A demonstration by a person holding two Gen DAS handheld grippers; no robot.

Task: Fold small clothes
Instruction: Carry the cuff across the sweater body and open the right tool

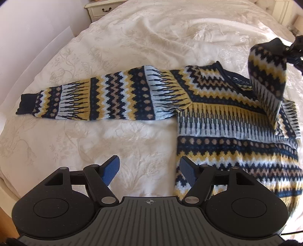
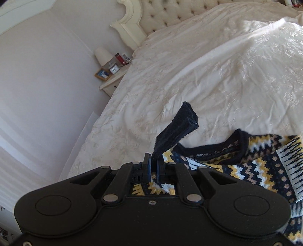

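A knitted sweater [image 1: 227,121] in navy, yellow, white and tan zigzags lies flat on the cream bedspread [image 1: 132,47]. Its left sleeve [image 1: 106,98] stretches out to the left, ending in a dark cuff [image 1: 26,104]. My left gripper [image 1: 149,170] hovers open above the bedspread beside the sweater's lower left edge, holding nothing. The other sleeve [image 1: 267,75] is lifted over the body at the right, held by my right gripper [image 1: 291,51]. In the right wrist view my right gripper [image 2: 154,164] is shut on that sleeve, whose navy cuff [image 2: 178,128] sticks up past the fingers; the neckline [image 2: 233,145] lies just beyond.
A cream bedside table [image 1: 100,9] stands at the bed's far left corner; in the right wrist view it carries a lamp [image 2: 103,54], a picture frame [image 2: 103,74] and small items. A tufted headboard [image 2: 170,13] and pale wall [image 2: 37,85] bound the bed. Open bedspread lies beyond the sweater.
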